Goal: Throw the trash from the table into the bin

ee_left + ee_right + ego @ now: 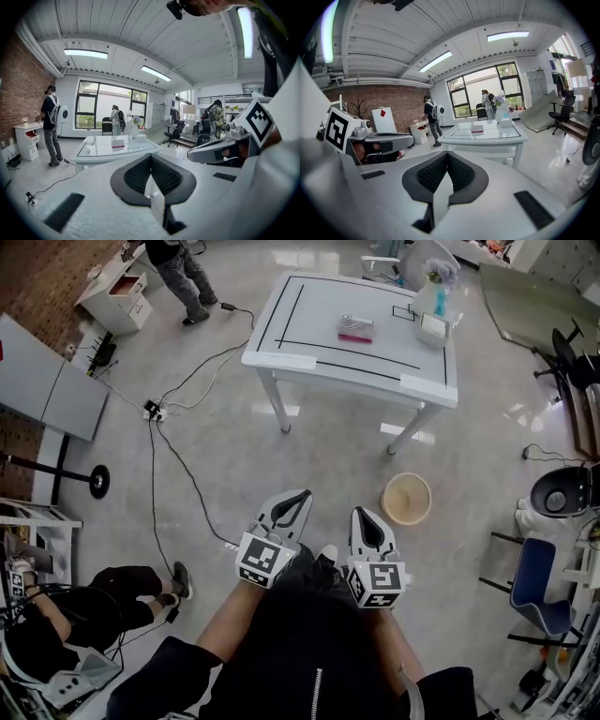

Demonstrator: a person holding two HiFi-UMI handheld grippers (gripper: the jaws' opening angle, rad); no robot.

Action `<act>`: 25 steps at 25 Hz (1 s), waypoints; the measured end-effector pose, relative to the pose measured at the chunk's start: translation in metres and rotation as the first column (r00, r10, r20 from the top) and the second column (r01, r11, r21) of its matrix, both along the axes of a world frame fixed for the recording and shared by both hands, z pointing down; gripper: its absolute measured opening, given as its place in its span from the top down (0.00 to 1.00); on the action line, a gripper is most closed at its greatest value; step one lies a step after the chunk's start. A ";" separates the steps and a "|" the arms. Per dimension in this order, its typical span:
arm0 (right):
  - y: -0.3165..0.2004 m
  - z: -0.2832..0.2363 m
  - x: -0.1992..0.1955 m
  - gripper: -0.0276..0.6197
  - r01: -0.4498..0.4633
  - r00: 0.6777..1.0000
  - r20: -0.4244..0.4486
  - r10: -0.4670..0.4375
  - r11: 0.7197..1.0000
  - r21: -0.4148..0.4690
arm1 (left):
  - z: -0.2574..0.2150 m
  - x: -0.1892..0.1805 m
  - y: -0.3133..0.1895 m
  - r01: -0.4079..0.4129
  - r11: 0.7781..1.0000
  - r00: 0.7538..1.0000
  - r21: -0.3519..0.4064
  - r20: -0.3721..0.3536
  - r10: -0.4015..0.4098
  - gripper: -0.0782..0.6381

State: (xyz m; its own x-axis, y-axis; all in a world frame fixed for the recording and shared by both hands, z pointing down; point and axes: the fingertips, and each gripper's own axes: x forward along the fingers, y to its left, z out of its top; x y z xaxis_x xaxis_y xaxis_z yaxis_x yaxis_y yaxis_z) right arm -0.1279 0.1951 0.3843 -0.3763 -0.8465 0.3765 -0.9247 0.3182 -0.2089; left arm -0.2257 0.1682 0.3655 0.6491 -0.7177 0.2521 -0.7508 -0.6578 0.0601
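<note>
The left hand-held gripper [300,496] has its jaws pressed together with nothing between them; the right hand-held gripper [364,516] is likewise closed and empty; both are well short of the desk [314,310]. The trash [356,328], seemingly a small pink-and-white packet, lies near the desk's middle; the round tan bin [386,493] stands on the floor near the desk's front right leg.

Left gripper [298,498], right gripper [364,517] held side by side before torso, pointing forward, tilted slightly down. Both jaw pairs pressed together, empty.
</note>
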 end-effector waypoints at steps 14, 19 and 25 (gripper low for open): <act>-0.122 0.002 0.001 0.94 -0.017 1.000 -0.021 0.017 1.000 0.010 | 0.003 0.015 -0.120 -0.051 0.999 0.998 0.013 -0.033 0.051 0.88; -0.194 -0.008 -0.013 0.94 -0.049 0.999 -0.022 0.049 0.999 0.015 | -0.005 0.004 -0.192 -0.070 0.997 0.996 0.024 -0.051 0.071 0.88; -0.262 -0.014 -0.031 0.94 -0.082 0.995 -0.051 0.083 0.996 0.035 | -0.015 -0.017 -0.266 -0.094 0.995 0.993 0.043 -0.067 0.097 0.88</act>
